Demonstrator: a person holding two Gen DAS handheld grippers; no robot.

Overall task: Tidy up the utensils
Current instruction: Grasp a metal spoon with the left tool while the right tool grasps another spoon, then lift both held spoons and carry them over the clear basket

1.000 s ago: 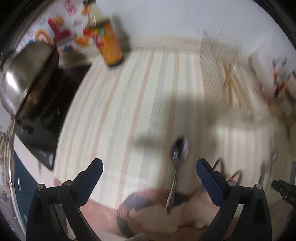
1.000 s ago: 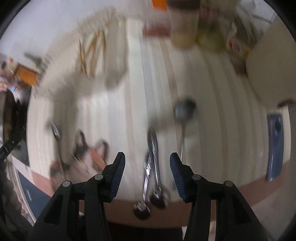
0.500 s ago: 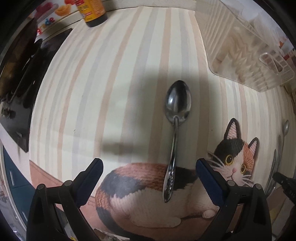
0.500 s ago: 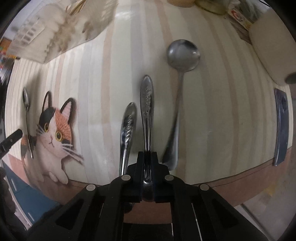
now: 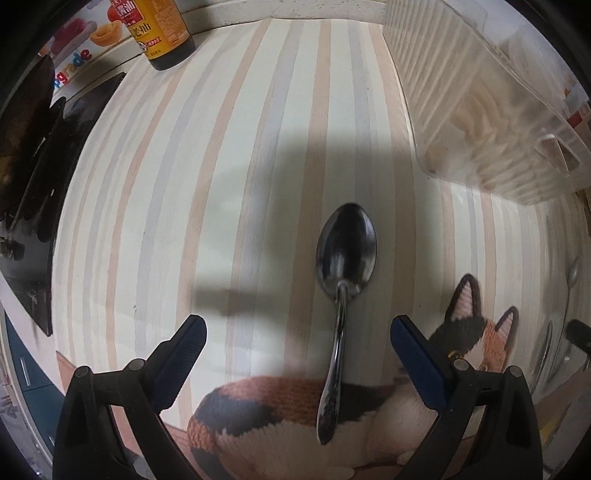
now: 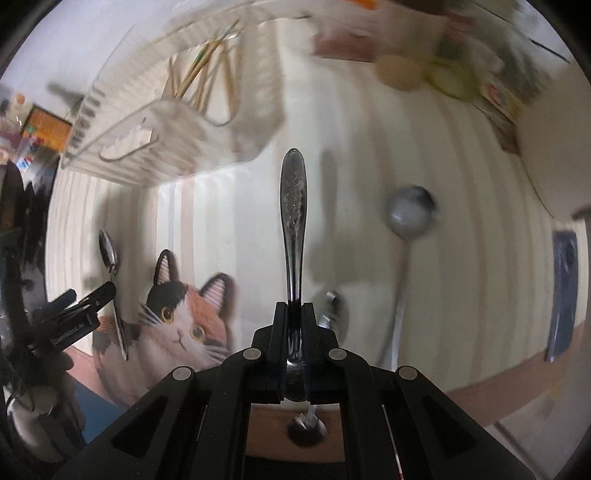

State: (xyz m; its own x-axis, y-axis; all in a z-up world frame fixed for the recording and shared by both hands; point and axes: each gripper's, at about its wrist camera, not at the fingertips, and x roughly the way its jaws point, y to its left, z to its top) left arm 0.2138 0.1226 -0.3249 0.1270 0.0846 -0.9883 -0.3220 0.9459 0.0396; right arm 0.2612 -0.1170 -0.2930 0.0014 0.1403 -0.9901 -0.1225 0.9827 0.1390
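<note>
A steel spoon (image 5: 345, 251) lies on the striped mat (image 5: 229, 155), its handle running onto the cat picture (image 5: 280, 406). My left gripper (image 5: 297, 336) points down over it, open, with the handle between its fingers and nearer the right one. My right gripper (image 6: 294, 310) is shut on an embossed spoon (image 6: 293, 199), whose handle sticks out ahead of the jaws, off the mat. A second embossed utensil (image 6: 332, 306) lies just right of it. A round ladle spoon (image 6: 410, 210) rests further right. The clear rack (image 6: 177, 122) holds chopsticks.
The clear rack (image 5: 480, 110) stands at the back right of the left gripper. A sauce bottle (image 5: 162, 33) and a black stove (image 5: 29, 184) sit at the left. A blue flat object (image 6: 563, 291) lies near the mat's right edge. Blurred jars stand behind.
My left gripper has sunk closer to the spoon, still open. My right gripper closed on the embossed spoon, then lifted it off the mat and shifted sideways.
</note>
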